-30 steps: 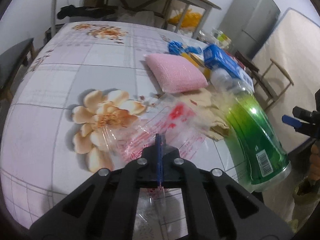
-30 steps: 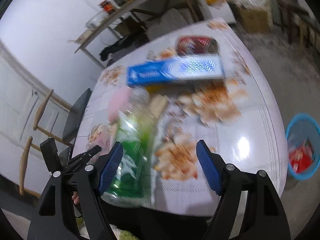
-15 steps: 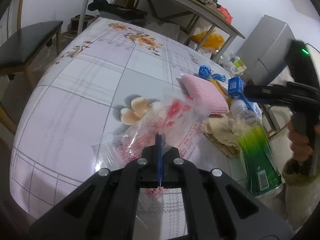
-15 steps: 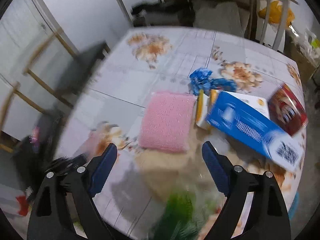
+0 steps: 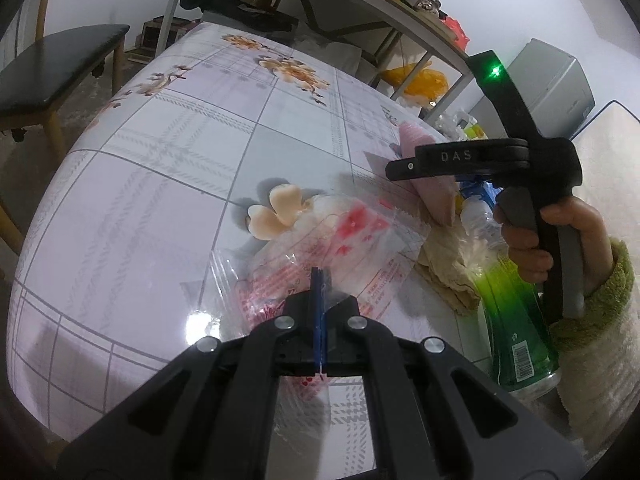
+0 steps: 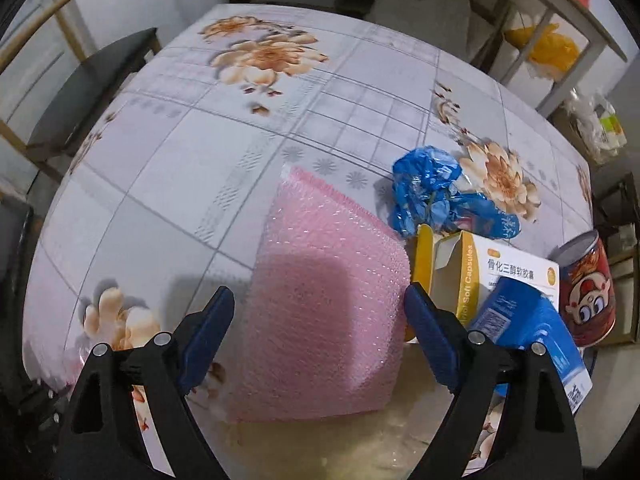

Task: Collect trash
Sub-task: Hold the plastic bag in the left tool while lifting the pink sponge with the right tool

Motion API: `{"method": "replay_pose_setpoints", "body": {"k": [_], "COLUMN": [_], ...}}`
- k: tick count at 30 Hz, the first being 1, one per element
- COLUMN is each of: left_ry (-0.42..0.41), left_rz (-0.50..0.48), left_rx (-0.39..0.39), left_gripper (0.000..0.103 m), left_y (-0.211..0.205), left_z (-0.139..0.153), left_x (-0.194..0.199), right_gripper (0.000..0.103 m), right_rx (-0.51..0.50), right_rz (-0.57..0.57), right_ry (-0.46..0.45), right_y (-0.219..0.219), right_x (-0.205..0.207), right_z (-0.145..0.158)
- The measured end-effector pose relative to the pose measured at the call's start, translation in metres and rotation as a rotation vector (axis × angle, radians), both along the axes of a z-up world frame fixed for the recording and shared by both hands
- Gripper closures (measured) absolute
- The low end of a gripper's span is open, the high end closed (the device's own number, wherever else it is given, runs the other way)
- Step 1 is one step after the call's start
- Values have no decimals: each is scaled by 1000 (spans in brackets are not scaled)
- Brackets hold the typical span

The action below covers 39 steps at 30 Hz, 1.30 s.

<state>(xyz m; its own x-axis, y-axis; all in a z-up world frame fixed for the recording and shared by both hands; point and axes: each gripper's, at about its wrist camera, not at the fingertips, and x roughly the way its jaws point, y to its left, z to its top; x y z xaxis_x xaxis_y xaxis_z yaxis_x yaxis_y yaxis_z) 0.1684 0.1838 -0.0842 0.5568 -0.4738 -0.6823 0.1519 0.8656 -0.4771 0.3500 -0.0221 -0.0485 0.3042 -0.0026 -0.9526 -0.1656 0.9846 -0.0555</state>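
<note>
My left gripper point(image 5: 319, 280) is shut on the near edge of a clear plastic bag point(image 5: 352, 248) with red print, which lies crumpled on the flowered table point(image 5: 160, 200). My right gripper point(image 6: 318, 300) points steeply down, open, just above a pink bubble-wrap pouch point(image 6: 320, 312). The pouch shows between its blue pads point(image 6: 208, 324), which do not touch it. In the left wrist view a hand point(image 5: 528, 248) in a fuzzy sleeve holds that gripper's handle above the pouch point(image 5: 436, 200). A green bottle point(image 5: 516, 320) lies at the table's near right.
Right of the pouch lie a crumpled blue wrapper point(image 6: 428, 192), a yellow and white box point(image 6: 500, 276), a blue box point(image 6: 528, 328) and a red can point(image 6: 586, 296). A beige cloth point(image 5: 448, 268) sits by the bottle. A black bench point(image 5: 52, 64) stands left of the table.
The right gripper swung from the green bottle at the table edge to above the pink pouch, tilting downward. The left gripper rolled and shifted a little, still shut on the clear bag.
</note>
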Motion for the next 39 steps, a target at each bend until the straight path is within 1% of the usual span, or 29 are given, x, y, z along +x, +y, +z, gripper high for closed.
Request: {"method": "replay_pose_setpoints", "body": {"k": [4,6,10,16,18,22,23,25,28,30,32,34,37,39], "left_ry": [-1,-1,-2,-2,-2,-2,-2,-1,-1,-1,-2,-1,-2,-2], "left_rz": [2,2,6,9,10,10,10,10,10,10,10,10,9,10], "left_rx": [-5,-5,-5,-6,-8,-8,-8,-6,-4,-4,-1,-1,-1,-1], "left_gripper": [103,103,103,103,103,103,103,103,103,103,103,103,103,103], "left_y": [1,1,1,5,5,6,6,6,6,6,7,7,7,7], "left_z": [-1,-1,-1,-1,-1,-1,-1,-1,-1,-1,-1,-1,-1,-1], "left_x": [0,0,0,-1,0,0,0,0,0,0,0,0,0,0], "right_gripper": [19,20,21,21,21,17,17,13,12,11,11,11,11,11], "right_rx": [21,49,171,313,310,264,257,233,185,164,141,151,195,176], "right_rz": [40,73,110,184,205,247,261,298,357,382,398,419,471,511], "right_ry": [2,15,68,57,40,23,26,48,65,88,87,74,45,28], "right_y": [5,11,16,14,14,12,12,14,19,22,25,27,27,28], "right_x": [-2,-5,-11,-19,-21,-25,-27,-30,-36,-39,-42,-47,-54,-60], "right_z": [-1,-2,-5,16,23,27,26,23,19,14,12,16,27,31]}}
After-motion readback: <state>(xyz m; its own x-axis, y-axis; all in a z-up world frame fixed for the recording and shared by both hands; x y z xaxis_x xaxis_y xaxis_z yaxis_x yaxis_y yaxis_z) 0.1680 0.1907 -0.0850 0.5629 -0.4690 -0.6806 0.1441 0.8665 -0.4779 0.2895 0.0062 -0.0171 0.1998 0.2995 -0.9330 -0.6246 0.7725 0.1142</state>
